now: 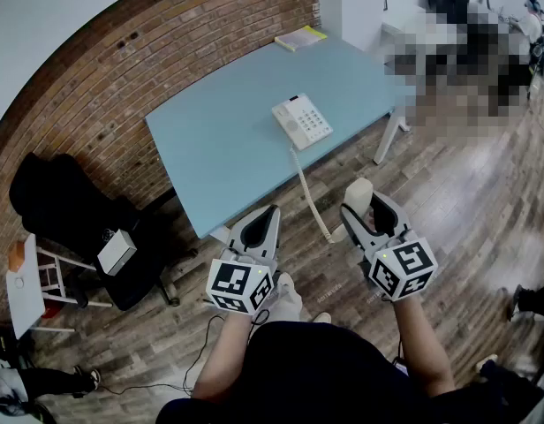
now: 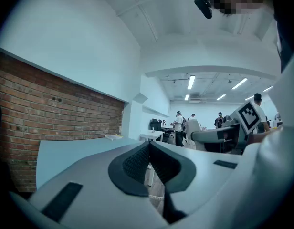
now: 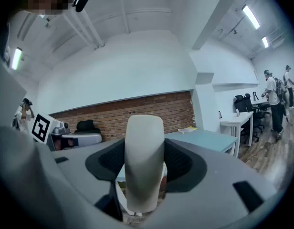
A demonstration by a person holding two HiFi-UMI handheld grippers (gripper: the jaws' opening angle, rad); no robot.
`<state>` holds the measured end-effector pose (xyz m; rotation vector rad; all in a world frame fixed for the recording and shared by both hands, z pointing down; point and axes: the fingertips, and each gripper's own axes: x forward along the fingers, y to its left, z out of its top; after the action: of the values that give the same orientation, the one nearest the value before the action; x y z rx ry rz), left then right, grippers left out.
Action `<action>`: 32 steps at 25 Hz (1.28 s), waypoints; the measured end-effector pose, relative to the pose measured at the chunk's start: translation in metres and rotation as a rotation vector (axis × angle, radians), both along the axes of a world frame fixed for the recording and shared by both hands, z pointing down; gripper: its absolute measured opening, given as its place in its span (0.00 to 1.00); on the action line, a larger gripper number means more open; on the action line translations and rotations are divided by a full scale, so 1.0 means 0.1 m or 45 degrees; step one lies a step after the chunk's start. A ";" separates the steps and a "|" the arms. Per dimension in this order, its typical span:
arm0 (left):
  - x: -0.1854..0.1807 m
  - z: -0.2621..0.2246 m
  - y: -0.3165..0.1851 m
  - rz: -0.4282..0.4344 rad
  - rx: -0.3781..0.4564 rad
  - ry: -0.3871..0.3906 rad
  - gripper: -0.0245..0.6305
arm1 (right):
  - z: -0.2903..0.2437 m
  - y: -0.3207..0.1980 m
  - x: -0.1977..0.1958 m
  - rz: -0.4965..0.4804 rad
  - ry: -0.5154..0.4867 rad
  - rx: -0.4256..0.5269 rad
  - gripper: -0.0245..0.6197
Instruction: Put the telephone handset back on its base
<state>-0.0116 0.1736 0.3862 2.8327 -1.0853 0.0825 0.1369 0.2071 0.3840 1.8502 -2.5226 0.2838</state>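
You are holding the right gripper (image 1: 367,212) at the lower right of the head view, out over the wooden floor (image 1: 466,201) and well apart from the table (image 1: 219,148). Its jaws are standing wide and clenching the cream telephone handset (image 3: 144,149). In the right gripper view the handset is standing upright in the middle of the frame, with a dark pad pressing on each of its sides.

The telephone base (image 1: 302,120) is sitting flat on the pale blue table, right of the frame's centre and near the table's right edge, with its handset cradle lying bare. The coiled cord (image 1: 309,197) is hanging off that edge and running down toward the handset. It seems to be joining the handset's lower end, though the gripper is covering that spot.

You are carrying the left gripper (image 1: 265,223) at the lower centre of the head view, just off the table's near corner. Its jaws are closed pad to pad at their tips and gripping nothing.

A yellow book (image 1: 300,38) is lying at the table's far corner, against the brick wall (image 1: 122,69).
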 end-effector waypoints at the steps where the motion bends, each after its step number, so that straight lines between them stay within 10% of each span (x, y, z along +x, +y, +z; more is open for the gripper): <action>1: 0.01 0.01 -0.01 0.001 -0.003 0.000 0.05 | 0.01 -0.01 0.00 -0.001 0.002 -0.001 0.42; 32: -0.26 0.07 -1.29 -0.016 -0.047 0.020 0.05 | 0.04 -1.25 -0.23 0.002 -0.065 -0.066 0.42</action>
<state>-0.0377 0.0443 0.3932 2.7886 -1.0864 0.0780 0.1138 0.0817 0.3884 1.8494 -2.5206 0.3974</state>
